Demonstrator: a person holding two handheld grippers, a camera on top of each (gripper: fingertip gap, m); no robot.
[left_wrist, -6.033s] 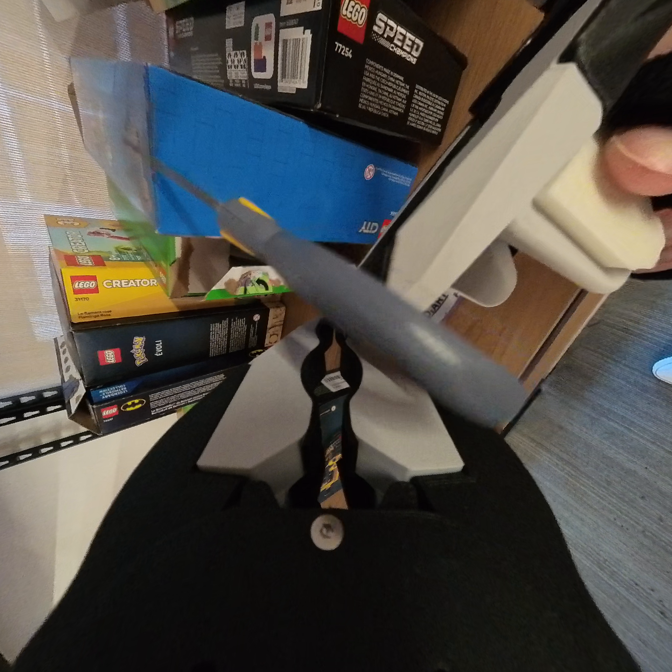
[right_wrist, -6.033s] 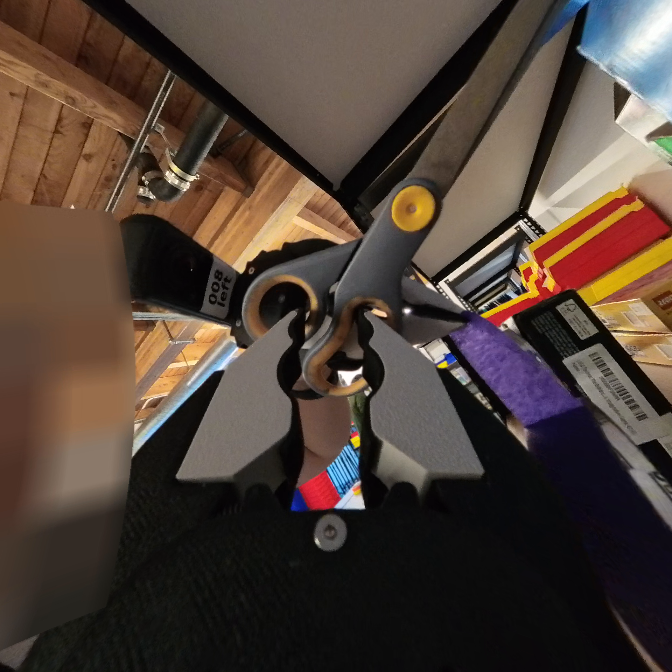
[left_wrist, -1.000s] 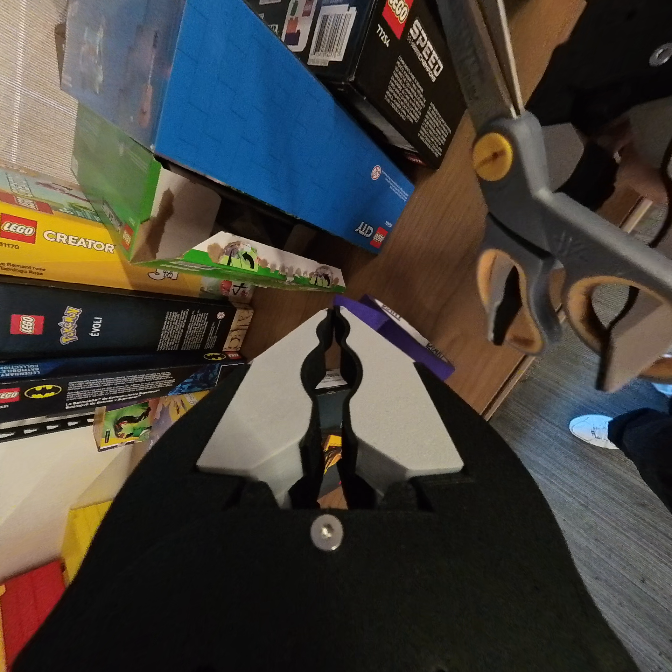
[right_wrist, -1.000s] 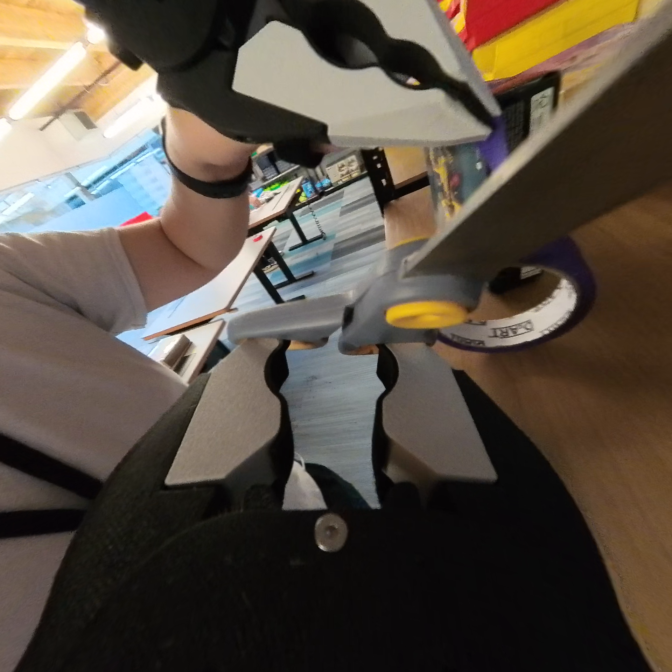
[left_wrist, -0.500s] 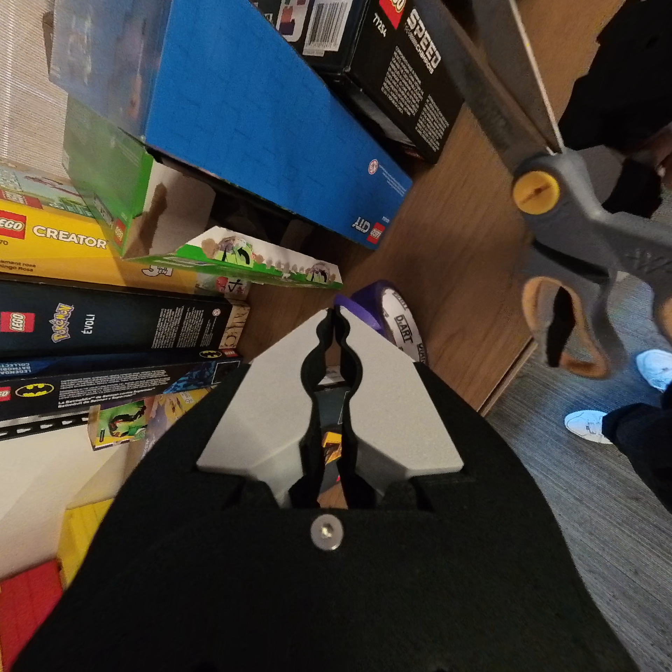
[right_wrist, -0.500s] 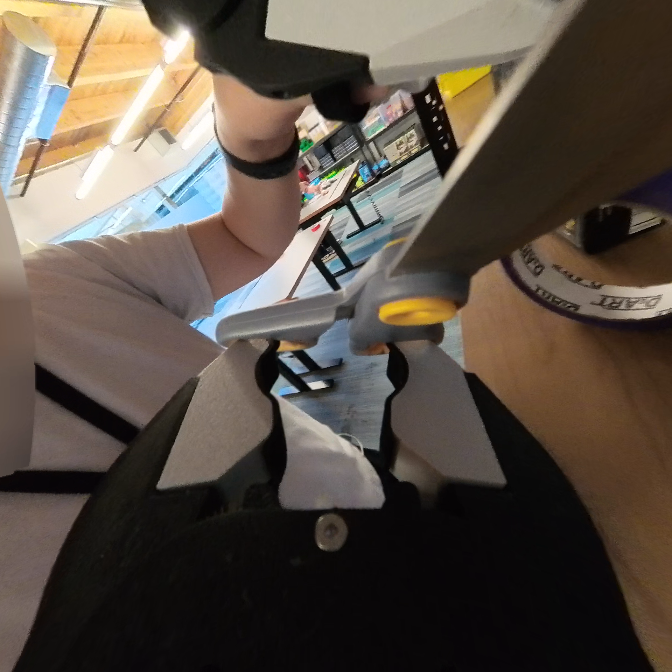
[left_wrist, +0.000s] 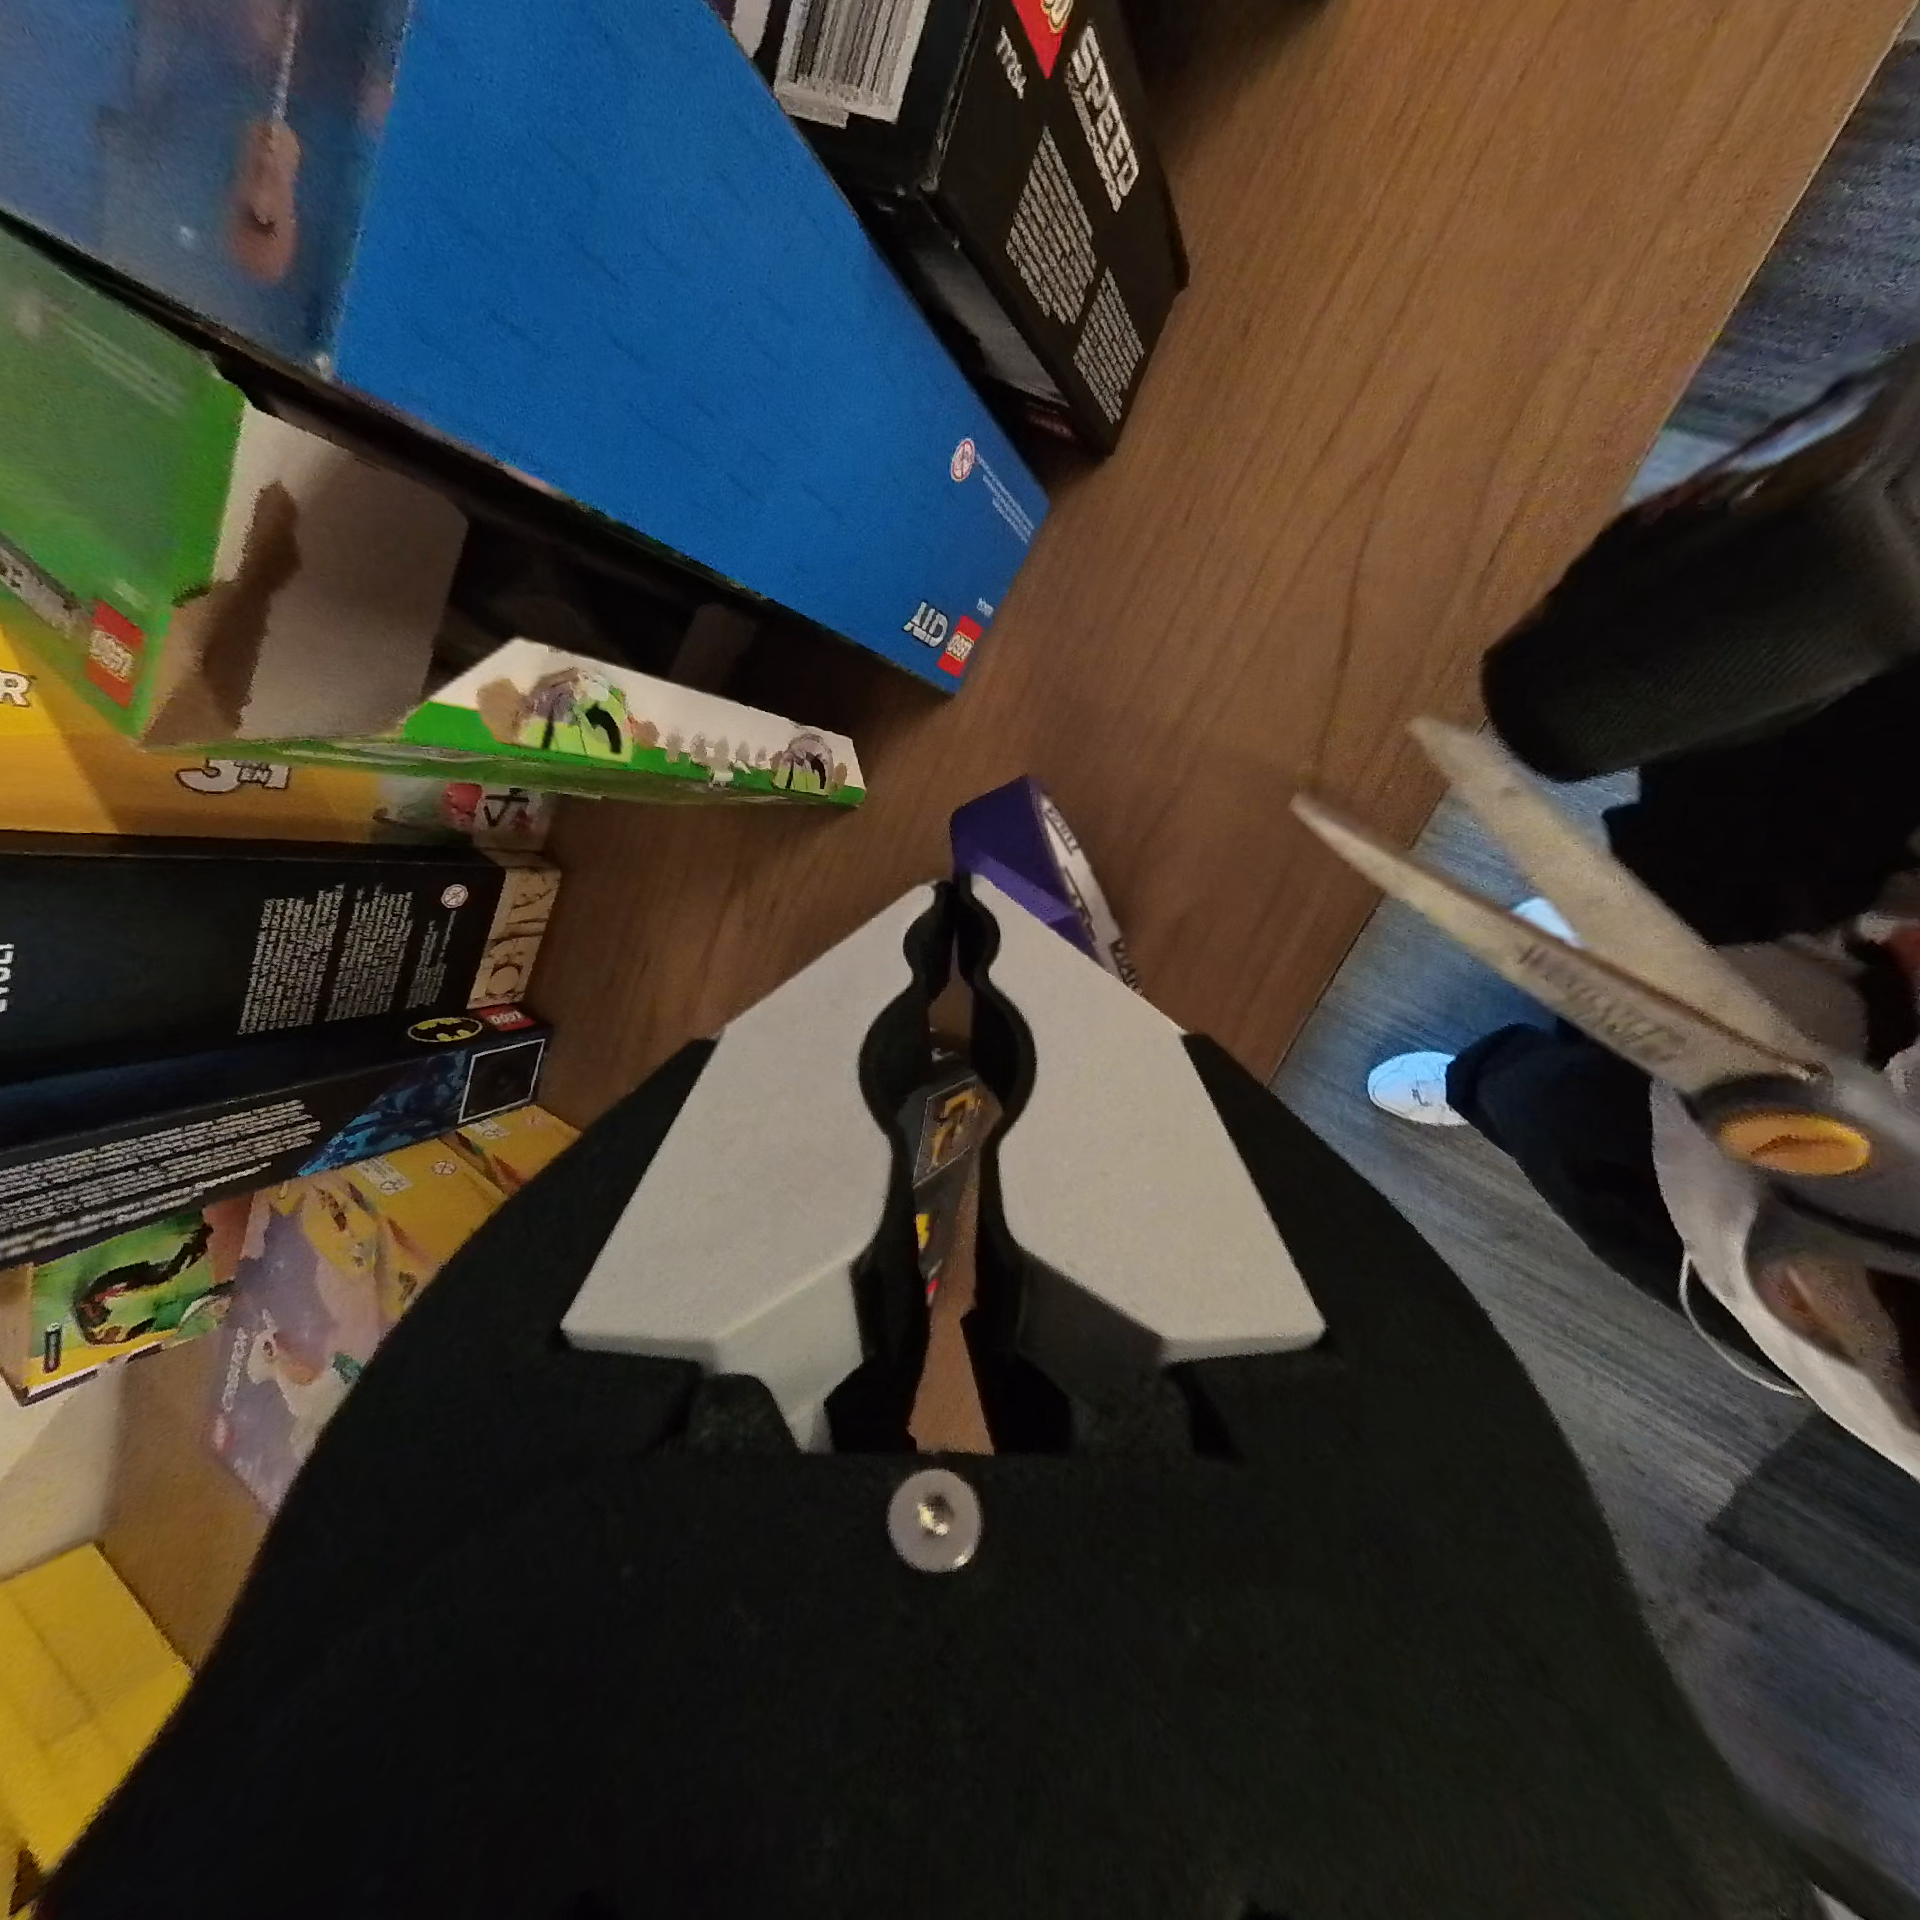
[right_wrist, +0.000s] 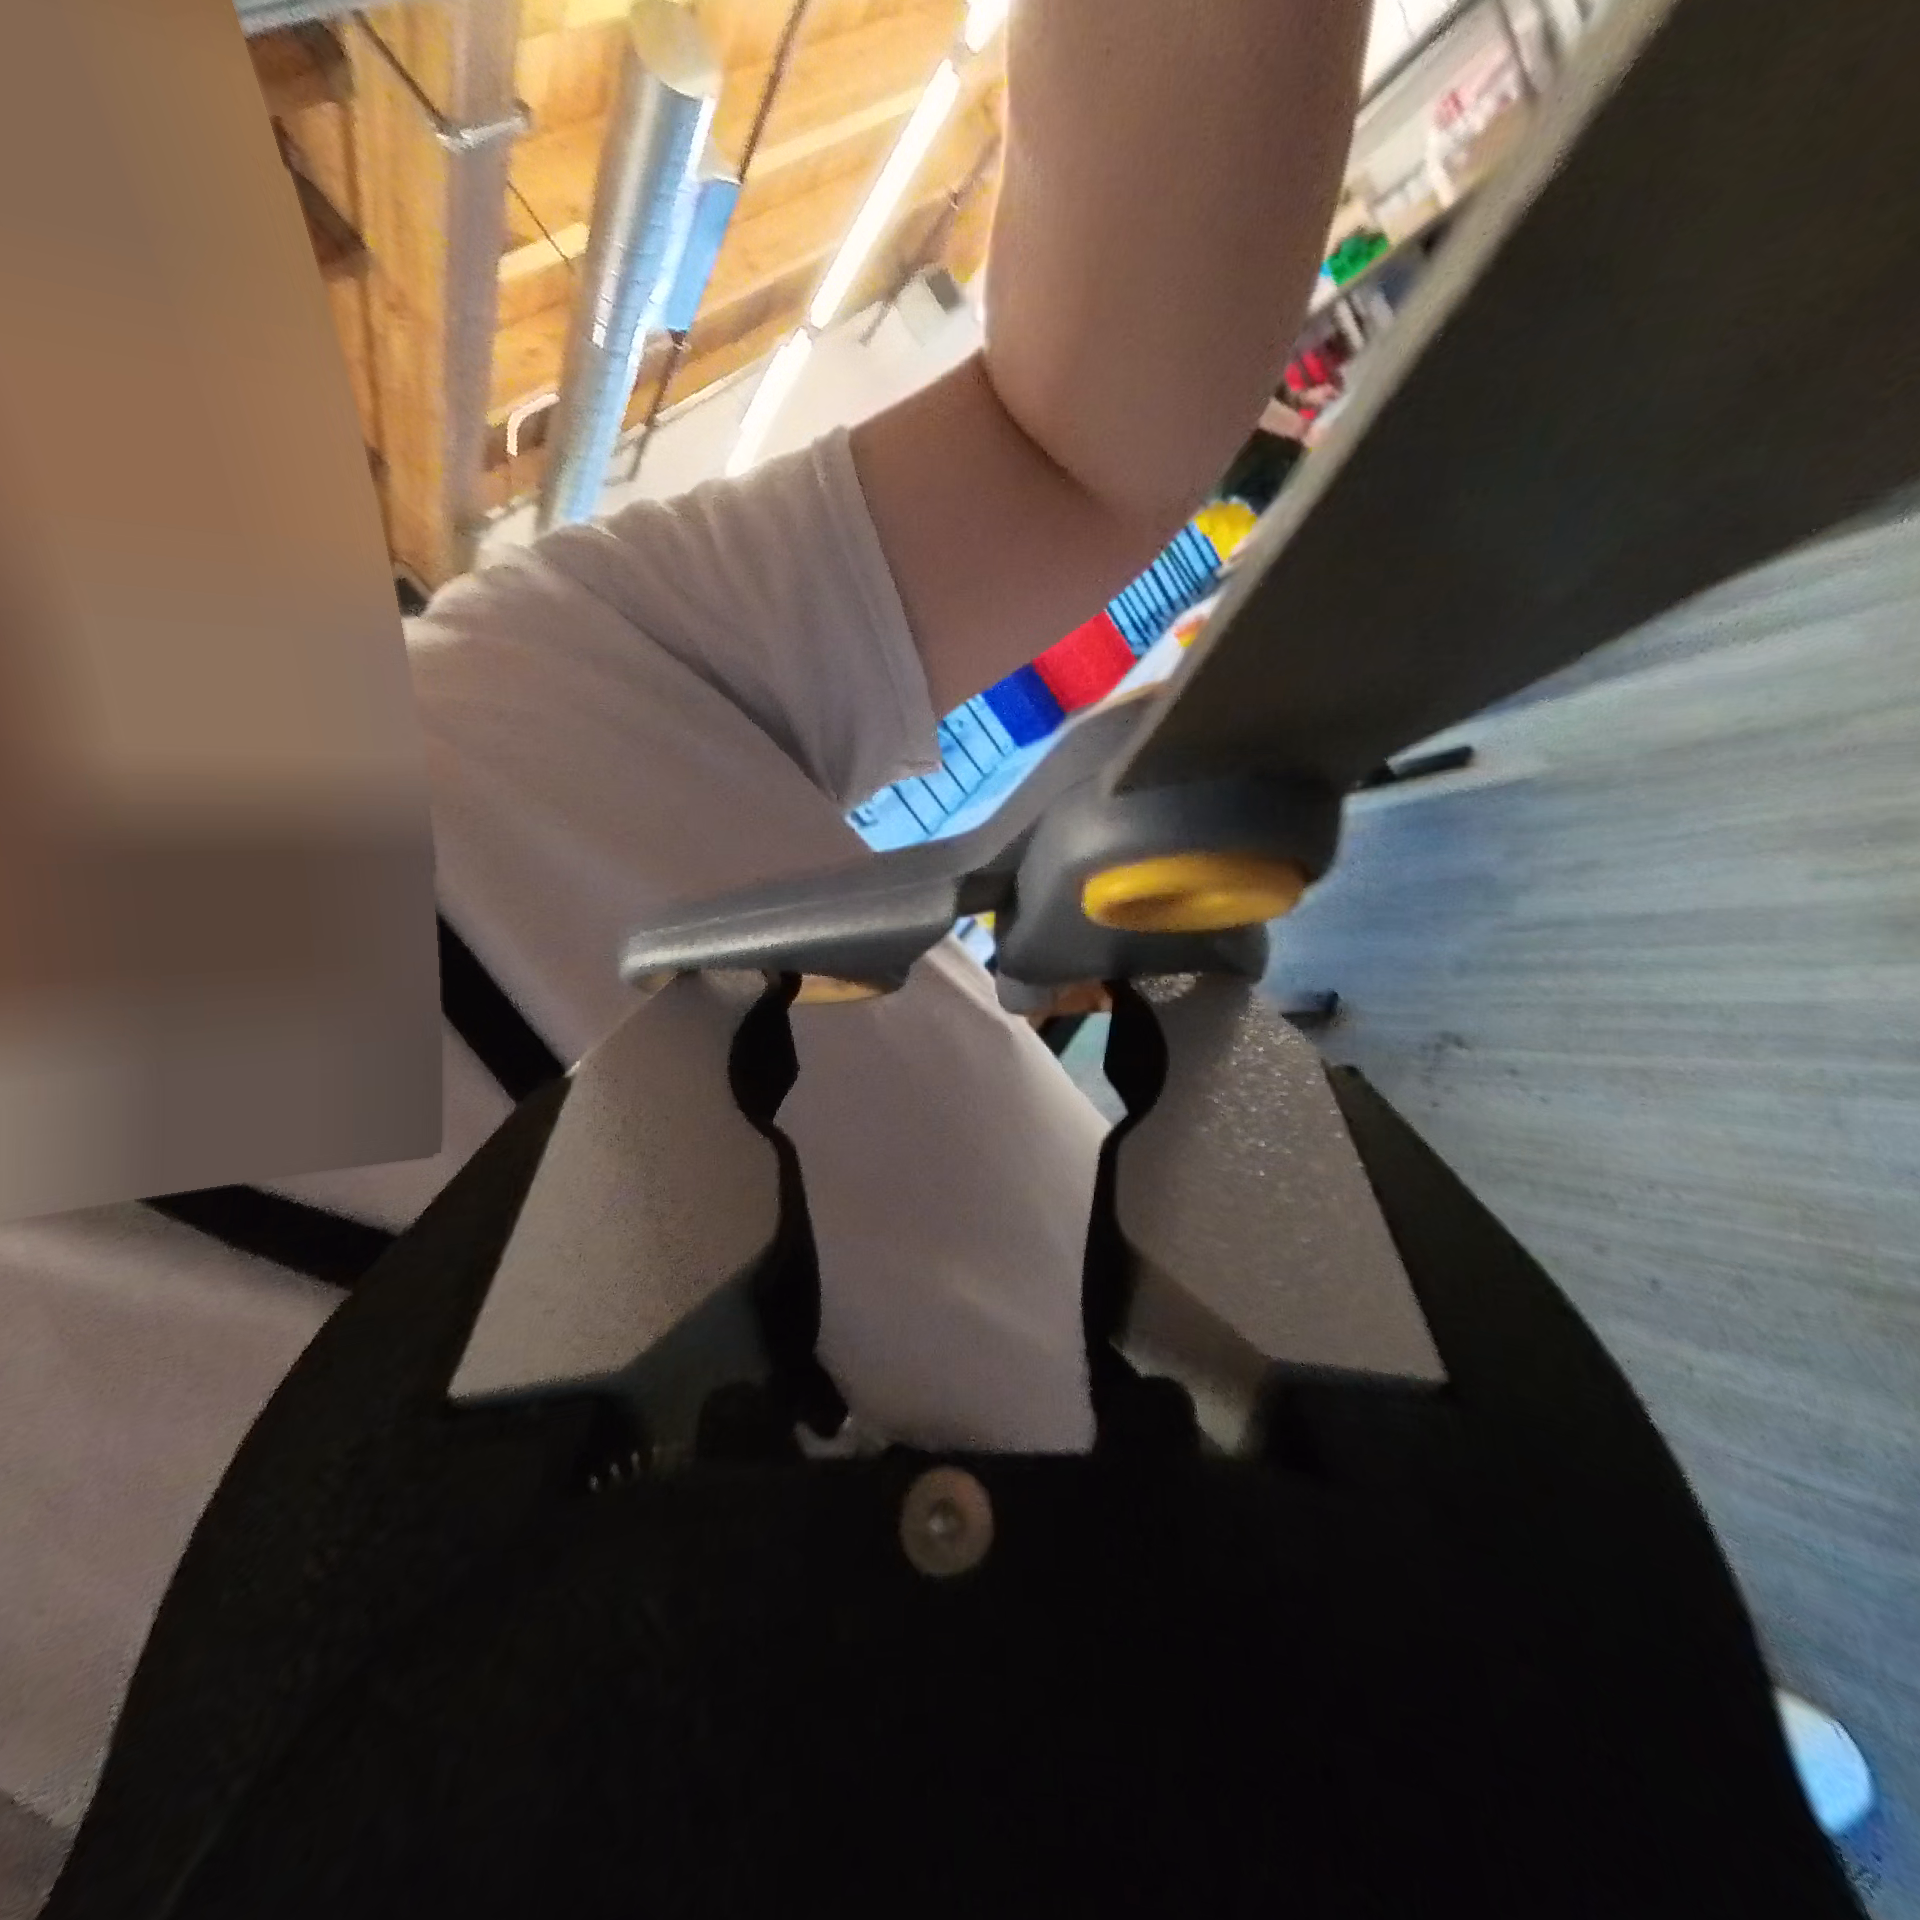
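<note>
My left gripper (left_wrist: 951, 894) is shut, and a purple tape (left_wrist: 1023, 852) comes out right at its tips, over a wooden shelf (left_wrist: 1299, 468). Most of the tape is hidden behind the right finger. Grey scissors with a yellow pivot (left_wrist: 1792, 1143) hang at the right with their blades apart, pointing up-left toward the tape but clear of it. In the right wrist view my right gripper (right_wrist: 940, 997) has its fingers spread, with the fingertips at the scissors' (right_wrist: 1195, 899) two handle loops. It carries the scissors that way.
Stacked toy boxes fill the shelf's left: a blue box (left_wrist: 675, 312), a black box (left_wrist: 1060, 208), a green box (left_wrist: 623, 748). Grey carpet (left_wrist: 1558, 1299) and a white shoe (left_wrist: 1413, 1086) lie below right. A person's arm (right_wrist: 1143, 260) and white shirt (right_wrist: 675, 675) fill the right wrist view. There is about 25 centimetres between the tips of the two grippers.
The scissors have swung from upper right down to lower right, away from the tape, and their blades have opened. My right fingers have spread wider. The tape roll has slid behind my left fingers.
</note>
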